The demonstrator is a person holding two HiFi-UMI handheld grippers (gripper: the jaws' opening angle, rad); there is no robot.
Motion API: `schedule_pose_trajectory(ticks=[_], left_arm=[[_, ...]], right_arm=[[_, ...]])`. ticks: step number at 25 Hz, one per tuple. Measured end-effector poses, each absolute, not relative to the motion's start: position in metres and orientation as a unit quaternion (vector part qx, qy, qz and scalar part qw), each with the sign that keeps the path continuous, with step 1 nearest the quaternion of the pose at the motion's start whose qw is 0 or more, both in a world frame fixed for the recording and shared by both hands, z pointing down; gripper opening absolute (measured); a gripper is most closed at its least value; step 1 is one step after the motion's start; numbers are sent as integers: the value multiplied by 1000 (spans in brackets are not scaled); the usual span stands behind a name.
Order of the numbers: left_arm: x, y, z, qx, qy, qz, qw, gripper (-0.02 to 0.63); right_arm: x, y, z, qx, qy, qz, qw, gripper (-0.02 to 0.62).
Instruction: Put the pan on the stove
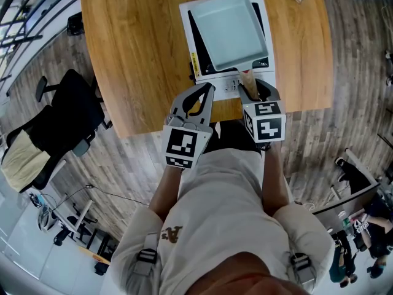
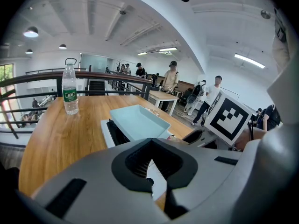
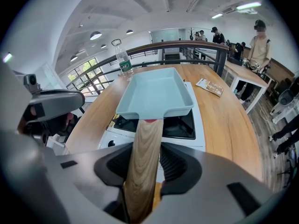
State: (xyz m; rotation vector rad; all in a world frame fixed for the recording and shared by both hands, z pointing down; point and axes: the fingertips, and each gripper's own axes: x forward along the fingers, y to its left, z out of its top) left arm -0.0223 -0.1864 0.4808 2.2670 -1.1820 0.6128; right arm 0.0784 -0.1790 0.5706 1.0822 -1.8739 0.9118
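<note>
A pale blue rectangular pan (image 1: 233, 29) rests on the white stove (image 1: 185, 23) with its black cooktop, on the wooden table (image 1: 135, 54). The pan's wooden handle (image 1: 247, 78) points back toward me. My right gripper (image 1: 252, 90) is shut on that handle; in the right gripper view the handle (image 3: 145, 157) runs between the pads up to the pan (image 3: 156, 94) on the stove (image 3: 191, 134). My left gripper (image 1: 210, 90) hovers at the stove's near left corner, shut and holding nothing. From the left gripper view, the pan (image 2: 138, 120) lies just ahead of it.
A clear water bottle (image 2: 70, 90) stands at the table's far left. A small packet (image 3: 210, 87) lies on the table right of the stove. A black office chair (image 1: 67, 128) stands on the floor to the left. Several people stand in the background.
</note>
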Motion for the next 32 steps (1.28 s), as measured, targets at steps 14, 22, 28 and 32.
schedule_pose_trajectory(ticks=[14, 22, 28, 32], left_arm=[[-23, -186, 479, 836, -433, 225, 249, 18], [-22, -185, 473, 840, -431, 221, 243, 18], [-22, -182, 466, 844, -430, 219, 236, 18], [-24, -180, 462, 846, -430, 216, 230, 18]], right_arm=[[75, -180, 569, 421, -749, 340, 382, 290], [79, -182, 559, 427, -753, 327, 379, 291], [79, -180, 550, 433, -757, 318, 373, 291], [81, -179, 541, 441, -758, 309, 368, 291]])
